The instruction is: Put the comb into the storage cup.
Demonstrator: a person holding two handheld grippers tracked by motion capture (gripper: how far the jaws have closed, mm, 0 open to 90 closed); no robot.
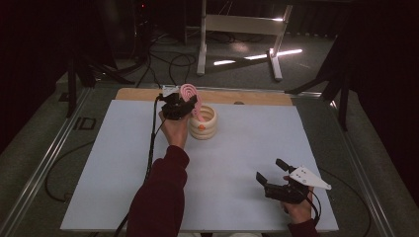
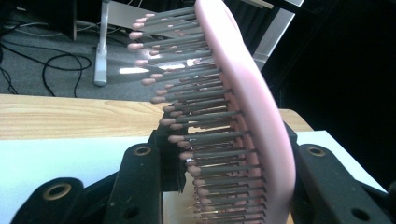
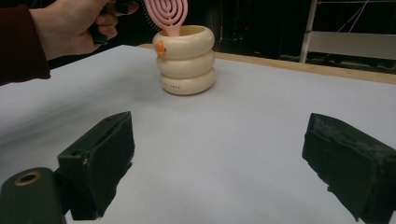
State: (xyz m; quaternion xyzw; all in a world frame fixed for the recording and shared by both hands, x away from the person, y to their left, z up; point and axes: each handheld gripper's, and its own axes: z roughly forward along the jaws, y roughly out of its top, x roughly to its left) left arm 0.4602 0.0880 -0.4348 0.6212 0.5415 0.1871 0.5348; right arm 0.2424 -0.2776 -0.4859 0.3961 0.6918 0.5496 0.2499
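A pink hairbrush (image 1: 188,93) stands upright with its handle down inside a cream ringed cup (image 1: 203,123) at the far middle of the white table. My left gripper (image 1: 185,104) is shut on the brush head, one pad against the bristles (image 2: 201,135) and the other jaw against the pink back (image 2: 261,121). In the right gripper view the brush (image 3: 166,11) rises out of the cup (image 3: 187,60), which has a small orange mark on its top ring. My right gripper (image 1: 271,170) rests near the front right, open, with bare table between its jaws (image 3: 224,158).
The white table top (image 1: 247,143) ends in a wooden strip (image 1: 257,97) at the far edge. Beyond it on the floor are a white frame stand (image 1: 237,29) and loose cables (image 1: 173,61). A black cable (image 1: 150,148) trails from the left gripper along the sleeve.
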